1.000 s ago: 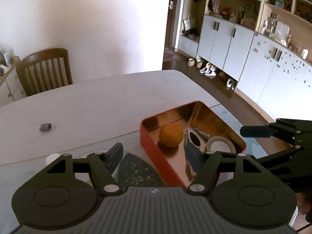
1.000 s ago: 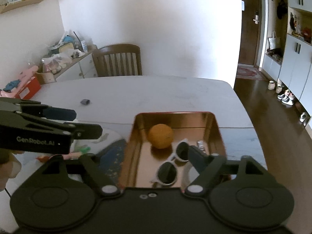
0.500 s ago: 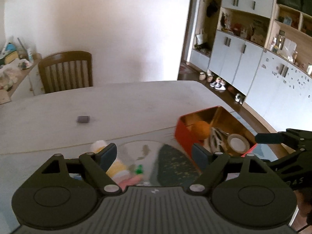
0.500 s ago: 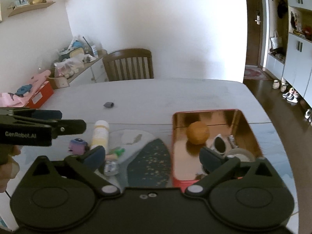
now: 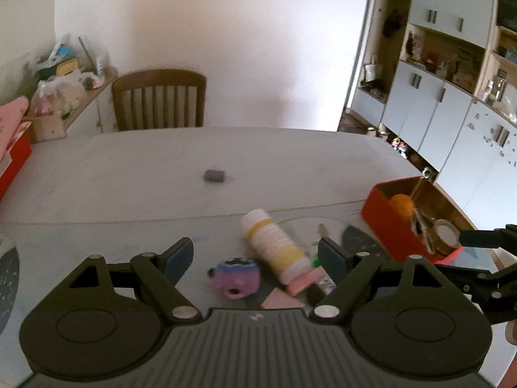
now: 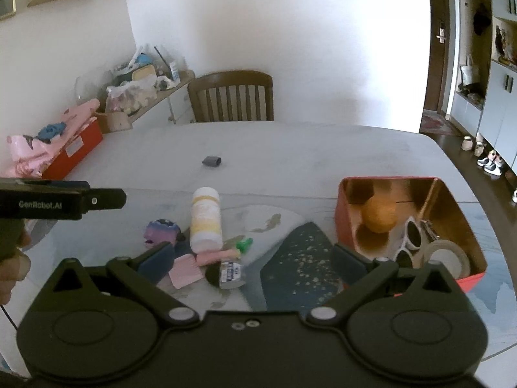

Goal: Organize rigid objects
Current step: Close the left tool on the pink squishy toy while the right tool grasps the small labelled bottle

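Loose items lie in a pile on the table: a white bottle with yellow bands (image 6: pixel 205 223) on its side, a purple toy (image 6: pixel 161 231), a pink pad (image 6: pixel 185 270), a pink stick (image 6: pixel 216 255), a green piece (image 6: pixel 244 245) and a small packet (image 6: pixel 231 273). My right gripper (image 6: pixel 253 258) hangs open just in front of them, touching nothing. My left gripper (image 5: pixel 255 255) is open too, with the purple toy (image 5: pixel 236 278) and the bottle (image 5: pixel 274 245) below its gap. The red tin (image 6: pixel 342 220) at the right holds an orange (image 6: pixel 379 215), white sunglasses (image 6: pixel 410 239) and a tape roll (image 6: pixel 447 258).
A small dark grey object (image 6: pixel 211 161) lies alone further back on the table. A dark speckled mat (image 6: pixel 297 258) sits between pile and tin. A wooden chair (image 6: pixel 231 97) stands at the far edge, a red box (image 6: pixel 74 152) on the cluttered sideboard at the left.
Both cameras have swung left, away from the tin and over the loose pile. The tin now sits at the right of each view. Both pairs of jaws stand wider than a second ago.
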Demonstrator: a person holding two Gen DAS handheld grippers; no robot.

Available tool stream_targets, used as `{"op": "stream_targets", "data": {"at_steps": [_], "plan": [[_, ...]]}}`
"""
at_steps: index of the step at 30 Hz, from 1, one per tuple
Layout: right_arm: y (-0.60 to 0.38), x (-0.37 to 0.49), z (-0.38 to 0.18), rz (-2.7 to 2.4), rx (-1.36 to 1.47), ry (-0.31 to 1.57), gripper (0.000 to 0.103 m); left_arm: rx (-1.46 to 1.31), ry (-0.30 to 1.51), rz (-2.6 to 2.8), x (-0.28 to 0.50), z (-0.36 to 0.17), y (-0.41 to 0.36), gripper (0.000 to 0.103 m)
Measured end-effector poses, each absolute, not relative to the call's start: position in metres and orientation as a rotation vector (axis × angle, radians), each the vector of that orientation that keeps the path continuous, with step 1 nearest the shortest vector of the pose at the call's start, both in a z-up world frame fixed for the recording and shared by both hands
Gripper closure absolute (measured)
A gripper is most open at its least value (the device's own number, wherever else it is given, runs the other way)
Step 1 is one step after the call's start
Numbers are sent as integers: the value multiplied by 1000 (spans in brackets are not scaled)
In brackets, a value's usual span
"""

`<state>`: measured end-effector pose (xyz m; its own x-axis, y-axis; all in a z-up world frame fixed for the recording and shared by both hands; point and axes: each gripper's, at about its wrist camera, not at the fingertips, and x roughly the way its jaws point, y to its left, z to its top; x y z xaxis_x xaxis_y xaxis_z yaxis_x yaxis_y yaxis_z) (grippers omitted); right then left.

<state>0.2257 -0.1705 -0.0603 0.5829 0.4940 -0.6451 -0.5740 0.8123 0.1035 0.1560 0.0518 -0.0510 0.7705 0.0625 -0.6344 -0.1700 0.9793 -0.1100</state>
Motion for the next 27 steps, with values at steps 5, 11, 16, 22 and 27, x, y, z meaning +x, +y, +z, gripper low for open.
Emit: {"op": "stream_targets", "data": {"at_steps": [5,11,16,22,27], "plan": [[-149,228,-79,631,-171,736,0,-183,703,138,160,-69,69,19],[-133,240,-109,640,-205,792,4,-189,742,143,172,-93,71,19],[-124,252,-129,659,-221,832,10,-180,773,157,188,-112,69,19],[-114,260,-145,691,-248,869,18,-197,807,176,206,-129,73,19],[-109,265,-149,699,-247,882,26,-202,829,178,216,-137,73,19]]}}
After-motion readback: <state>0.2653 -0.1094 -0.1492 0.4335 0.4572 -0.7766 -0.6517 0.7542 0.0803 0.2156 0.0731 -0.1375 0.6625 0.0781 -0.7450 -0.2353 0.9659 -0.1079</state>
